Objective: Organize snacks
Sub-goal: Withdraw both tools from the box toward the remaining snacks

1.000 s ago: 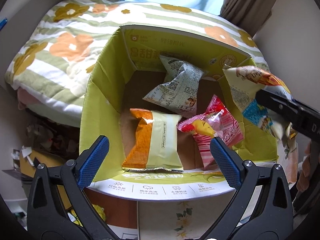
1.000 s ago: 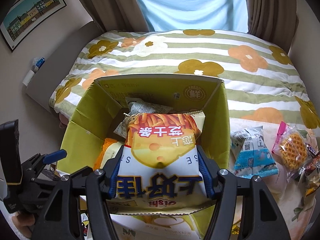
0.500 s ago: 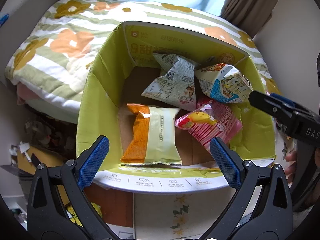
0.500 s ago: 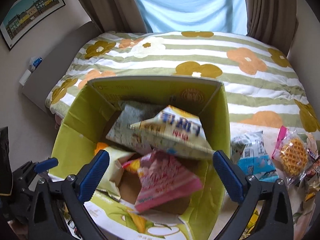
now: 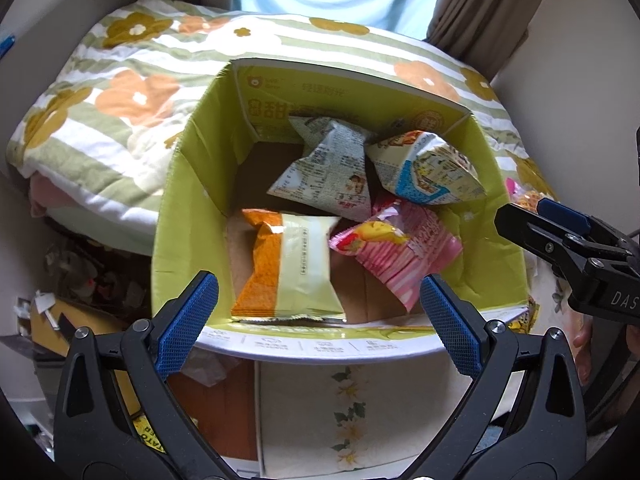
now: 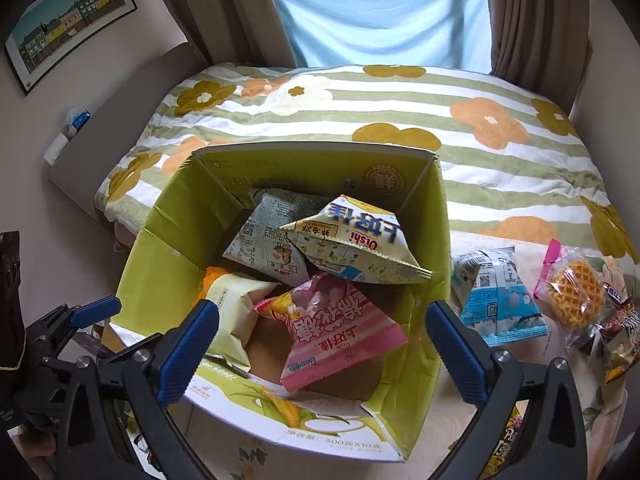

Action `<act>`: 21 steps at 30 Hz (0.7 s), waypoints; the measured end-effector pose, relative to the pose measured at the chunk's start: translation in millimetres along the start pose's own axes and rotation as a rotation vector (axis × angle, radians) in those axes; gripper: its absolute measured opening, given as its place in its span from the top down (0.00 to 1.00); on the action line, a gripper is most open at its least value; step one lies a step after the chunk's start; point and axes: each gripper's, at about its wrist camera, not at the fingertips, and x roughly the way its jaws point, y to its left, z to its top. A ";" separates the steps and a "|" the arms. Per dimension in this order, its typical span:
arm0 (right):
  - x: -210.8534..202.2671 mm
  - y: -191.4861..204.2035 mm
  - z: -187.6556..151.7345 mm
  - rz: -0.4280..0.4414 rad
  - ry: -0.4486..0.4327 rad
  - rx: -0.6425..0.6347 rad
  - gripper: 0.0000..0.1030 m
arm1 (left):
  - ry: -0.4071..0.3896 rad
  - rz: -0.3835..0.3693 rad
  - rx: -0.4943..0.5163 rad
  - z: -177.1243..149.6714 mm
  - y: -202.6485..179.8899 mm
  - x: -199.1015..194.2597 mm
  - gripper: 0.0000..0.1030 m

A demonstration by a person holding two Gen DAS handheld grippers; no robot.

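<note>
An open carton [image 6: 320, 436] with a yellow-green inside stands on the bed's edge. In it lie an orange-and-cream packet [image 5: 292, 268], a pink packet [image 6: 340, 328], a grey printed bag [image 5: 328, 172] and a white-and-yellow chip bag [image 6: 352, 248]. The chip bag rests on top at the back right. My right gripper [image 6: 322, 312] hangs open above the carton's near side, with nothing between its fingers. My left gripper [image 5: 318, 284] is open too, over the near rim [image 5: 312, 344], and holds nothing.
To the right of the carton, loose snacks lie on the cover: a blue-and-white packet [image 6: 496, 300], a waffle packet [image 6: 576, 296] and darker wrappers [image 6: 624, 328]. A flowered striped quilt [image 6: 360, 100] spreads behind. Clutter [image 5: 80, 280] sits on the floor at left.
My right gripper opened and let go of the chip bag, which dropped into the carton onto the other packets. Both grippers drew back a little from the carton.
</note>
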 end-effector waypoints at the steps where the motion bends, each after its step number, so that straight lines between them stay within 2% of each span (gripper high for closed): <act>1: -5.0 -1.2 -2.3 -0.007 -0.007 0.002 0.00 | -0.001 -0.008 0.003 -1.3 -2.1 -1.0 0.03; 12: -57.0 -26.8 -21.2 -0.049 -0.083 0.000 0.00 | -0.038 -0.032 0.044 -18.8 -45.3 -20.7 0.03; 21: -100.8 -100.3 -42.0 -0.036 -0.130 -0.025 0.00 | -0.067 -0.014 0.013 -43.5 -113.2 -24.5 0.02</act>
